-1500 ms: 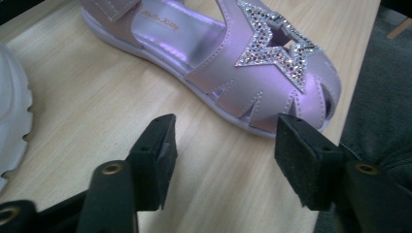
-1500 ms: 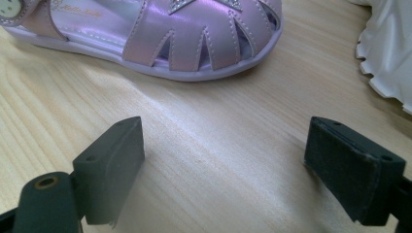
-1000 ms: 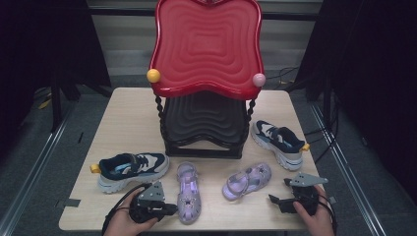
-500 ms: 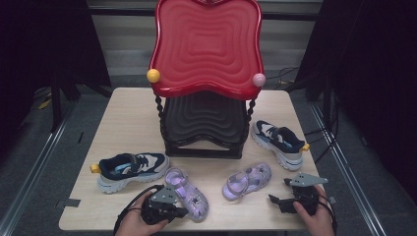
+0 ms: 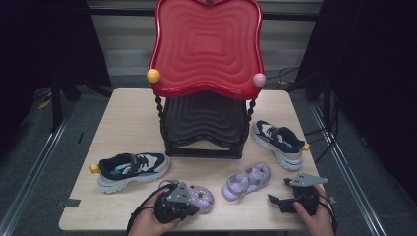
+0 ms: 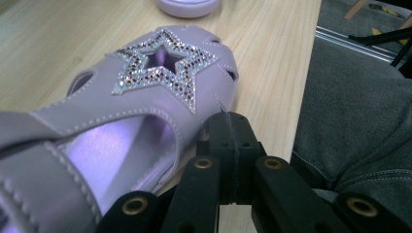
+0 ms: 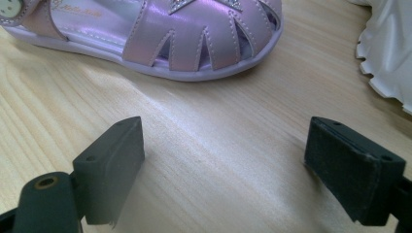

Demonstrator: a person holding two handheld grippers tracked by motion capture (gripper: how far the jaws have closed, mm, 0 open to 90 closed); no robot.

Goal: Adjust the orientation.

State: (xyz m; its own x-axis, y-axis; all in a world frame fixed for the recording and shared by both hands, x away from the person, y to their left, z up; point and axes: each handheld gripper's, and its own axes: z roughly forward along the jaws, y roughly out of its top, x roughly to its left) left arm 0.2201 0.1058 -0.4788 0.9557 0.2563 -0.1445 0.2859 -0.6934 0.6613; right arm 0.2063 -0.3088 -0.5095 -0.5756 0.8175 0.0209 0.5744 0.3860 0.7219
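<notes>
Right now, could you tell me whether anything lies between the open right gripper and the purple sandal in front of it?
Nothing visible does. In the right gripper view, bare tabletop runs from the right gripper, jaws wide apart, to the purple sandal. The white-soled sneaker sits off to the side.

sandal [image 6: 145,97]: pearly lilac leatherette, rhinestone star | table [image 7: 204,145]: matt wood grain

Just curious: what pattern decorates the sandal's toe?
A rhinestone star on the lilac sandal, clearest in the left gripper view.
</notes>
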